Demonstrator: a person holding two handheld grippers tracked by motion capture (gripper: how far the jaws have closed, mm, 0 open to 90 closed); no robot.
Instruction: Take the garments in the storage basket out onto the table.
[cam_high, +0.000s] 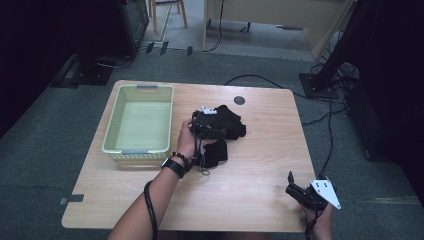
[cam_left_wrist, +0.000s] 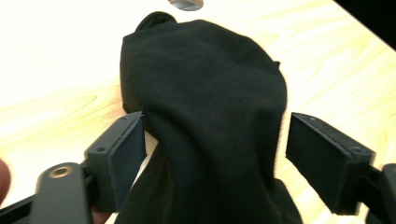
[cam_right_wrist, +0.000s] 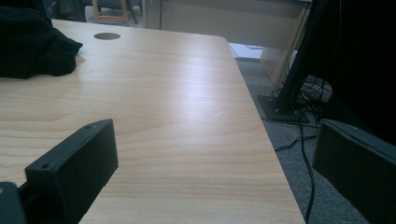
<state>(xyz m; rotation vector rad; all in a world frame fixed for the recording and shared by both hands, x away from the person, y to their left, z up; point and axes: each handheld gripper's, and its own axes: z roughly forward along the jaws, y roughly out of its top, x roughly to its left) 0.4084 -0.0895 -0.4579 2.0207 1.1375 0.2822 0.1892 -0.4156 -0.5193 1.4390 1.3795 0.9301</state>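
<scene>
A person seated at a light wooden bench works with a hand-held gripper in each hand. The left gripper sits over a heap of black cloth near the middle of the bench, just right of a pale green plastic basket that stands near the bench's left edge. In the left gripper view, the left gripper has its jaws spread wide, one on either side of a raised fold of the black cloth; the left jaw touches the fabric's edge, while the right jaw stands apart from it, so the cloth is straddled but not pinched. The left hand wears a dark watch and a beaded bracelet at the wrist.

The right gripper is held at the bench's near right corner, well apart from the cloth, its grey three-cornered plate facing up. In the right gripper view, the right gripper is released, its jaws wide apart over bare wood and the bench's right edge, with the black cloth lying farther off at upper left. A round dark cable port is set in the bench near its far edge.
</scene>
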